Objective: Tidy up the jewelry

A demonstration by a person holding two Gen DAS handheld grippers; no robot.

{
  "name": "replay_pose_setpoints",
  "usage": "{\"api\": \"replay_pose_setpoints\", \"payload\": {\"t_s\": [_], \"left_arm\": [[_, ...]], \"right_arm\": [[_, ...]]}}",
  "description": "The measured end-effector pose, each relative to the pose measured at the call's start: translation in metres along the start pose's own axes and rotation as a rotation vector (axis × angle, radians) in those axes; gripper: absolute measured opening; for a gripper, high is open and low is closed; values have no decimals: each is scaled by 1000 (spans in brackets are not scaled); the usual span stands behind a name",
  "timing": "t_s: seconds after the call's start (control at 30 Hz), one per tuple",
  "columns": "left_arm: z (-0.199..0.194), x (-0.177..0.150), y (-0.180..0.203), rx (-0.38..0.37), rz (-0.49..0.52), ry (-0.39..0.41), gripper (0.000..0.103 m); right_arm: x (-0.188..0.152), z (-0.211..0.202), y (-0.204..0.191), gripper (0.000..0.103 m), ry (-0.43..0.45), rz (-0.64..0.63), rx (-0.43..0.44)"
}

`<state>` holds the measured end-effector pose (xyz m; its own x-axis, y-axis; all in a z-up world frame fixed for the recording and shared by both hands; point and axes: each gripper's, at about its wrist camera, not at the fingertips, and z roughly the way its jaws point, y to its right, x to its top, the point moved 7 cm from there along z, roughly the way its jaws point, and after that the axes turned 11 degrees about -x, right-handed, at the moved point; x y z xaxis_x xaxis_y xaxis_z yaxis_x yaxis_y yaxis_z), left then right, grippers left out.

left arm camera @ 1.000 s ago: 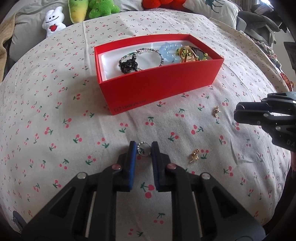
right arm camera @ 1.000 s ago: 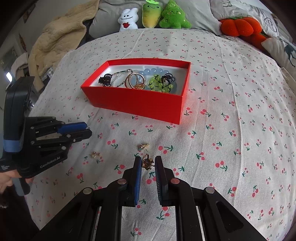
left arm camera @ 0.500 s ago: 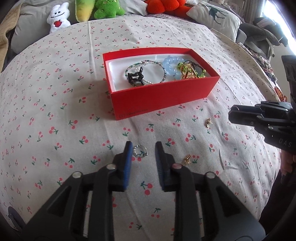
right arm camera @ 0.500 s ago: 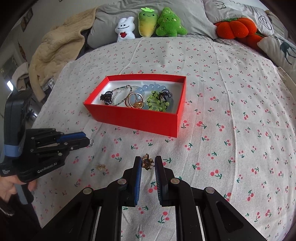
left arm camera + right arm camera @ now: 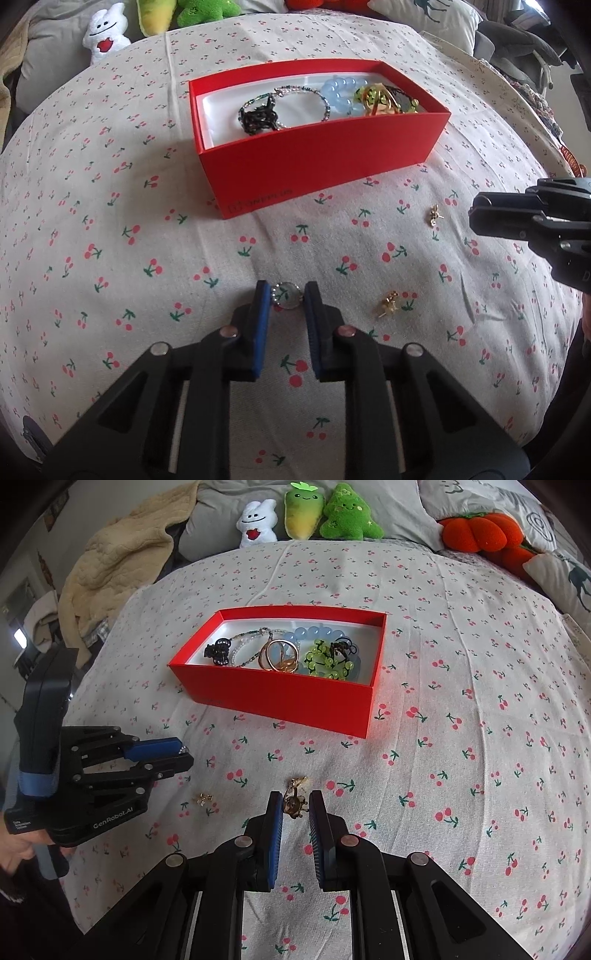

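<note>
Left gripper [image 5: 287,295] pinching small beaded ring [image 5: 286,294], right gripper [image 5: 295,805] clamped on gold charm [image 5: 294,805], both low over cherry-print sheet [image 5: 461,775], near side of red jewelry box [image 5: 288,698].

Bracelets [image 5: 258,646] in box [image 5: 280,698] on bedsheet [image 5: 461,775]

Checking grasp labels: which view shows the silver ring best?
The left wrist view: the silver ring sits large between the left gripper fingertips, its beaded rim visible. The right wrist view shows only a tiny glint at that gripper's tip.
</note>
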<state>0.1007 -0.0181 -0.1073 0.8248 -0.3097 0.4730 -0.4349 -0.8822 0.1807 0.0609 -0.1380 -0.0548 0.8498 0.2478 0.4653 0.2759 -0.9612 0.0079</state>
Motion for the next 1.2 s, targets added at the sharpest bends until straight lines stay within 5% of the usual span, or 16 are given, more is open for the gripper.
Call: {"api": "replay_pose_setpoints", "payload": {"t_s": [0.17, 0.2, 0.23, 0.6, 0.83, 1.0, 1.2], "left_arm": [[-5, 1, 0, -11, -11, 3, 18], [-7, 1, 0, -20, -16, 3, 4], [-8, 2, 0, -29, -24, 1, 3], [-32, 11, -15, -107, -130, 48, 3], [-8, -3, -27, -156, -250, -38, 15], [-3, -4, -20, -93, -194, -38, 15], [-3, 0, -17, -44, -166, -22, 1]], "right_arm": [[3, -3, 2, 15, 7, 9, 3], [4, -4, 2, 15, 8, 10, 3], [4, -5, 3, 15, 10, 12, 4], [15, -10, 0, 15, 27, 28, 23], [14, -6, -3, 15, 10, 17, 26], [12, -2, -6, 15, -2, 6, 27], [11, 0, -8, 15, -14, 7, 23]]}}
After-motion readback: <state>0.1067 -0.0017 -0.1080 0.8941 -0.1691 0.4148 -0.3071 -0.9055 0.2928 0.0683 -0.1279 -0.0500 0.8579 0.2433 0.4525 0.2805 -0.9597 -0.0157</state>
